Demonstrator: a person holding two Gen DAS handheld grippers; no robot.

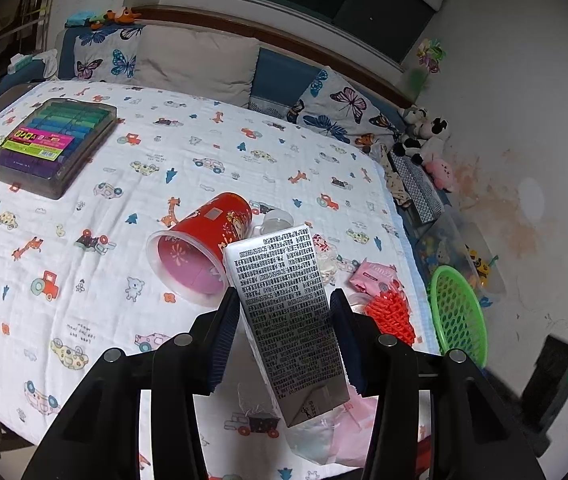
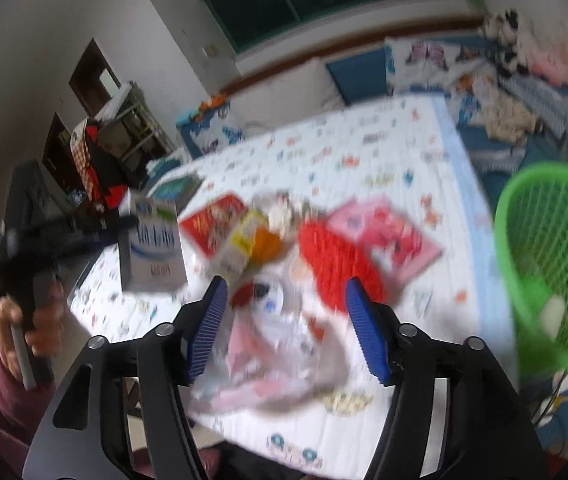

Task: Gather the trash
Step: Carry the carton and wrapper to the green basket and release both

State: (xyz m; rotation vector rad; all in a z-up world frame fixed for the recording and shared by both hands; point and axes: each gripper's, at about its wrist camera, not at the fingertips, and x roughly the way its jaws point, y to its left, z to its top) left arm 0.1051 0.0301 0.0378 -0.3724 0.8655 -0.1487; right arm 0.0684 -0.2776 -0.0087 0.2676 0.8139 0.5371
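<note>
My left gripper (image 1: 284,300) is shut on a silver milk carton (image 1: 288,320) with black print and holds it above the bed; the carton also shows in the right wrist view (image 2: 151,248), at the left. A red paper cup (image 1: 199,248) lies on its side behind it. A pink wrapper (image 1: 376,274), a red mesh piece (image 1: 390,316) and clear plastic (image 1: 312,436) lie near the bed's right edge. The green mesh basket (image 1: 458,312) stands beside the bed, also in the right wrist view (image 2: 552,264). My right gripper (image 2: 286,292) is open and empty above the blurred trash pile (image 2: 284,320).
A box of coloured pens (image 1: 51,144) lies at the bed's far left. Butterfly pillows (image 1: 336,108) and plush toys (image 1: 424,136) line the headboard and wall. A black device (image 1: 552,384) sits on the floor at the right.
</note>
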